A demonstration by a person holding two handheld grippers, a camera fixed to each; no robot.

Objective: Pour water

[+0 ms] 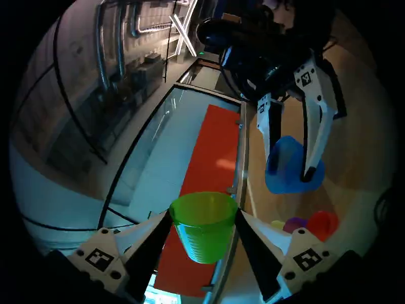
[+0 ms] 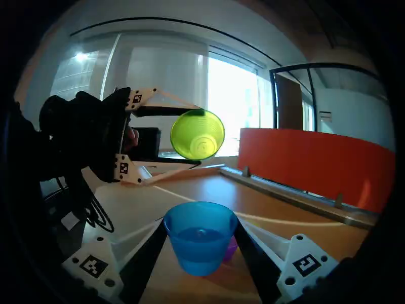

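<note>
A green cup (image 1: 204,230) sits between the fingers of my left gripper (image 1: 202,230), which is shut on it. In the right gripper view the same green cup (image 2: 197,134) lies tipped on its side in the air, its inside facing me. My right gripper (image 2: 201,243) is shut on a blue cup (image 2: 200,237), held upright, with what looks like water in its bottom. From the left gripper view the blue cup (image 1: 288,166) hangs to the upper right, tilted, in the right gripper (image 1: 289,161). The two cups are apart.
A wooden table (image 2: 202,190) lies below, with an orange divider panel (image 2: 324,162) along its edge. Purple, yellow and orange cups (image 1: 309,223) stand on the table near the left gripper's right finger. Black cables (image 2: 96,213) trail at the left. Windows lie behind.
</note>
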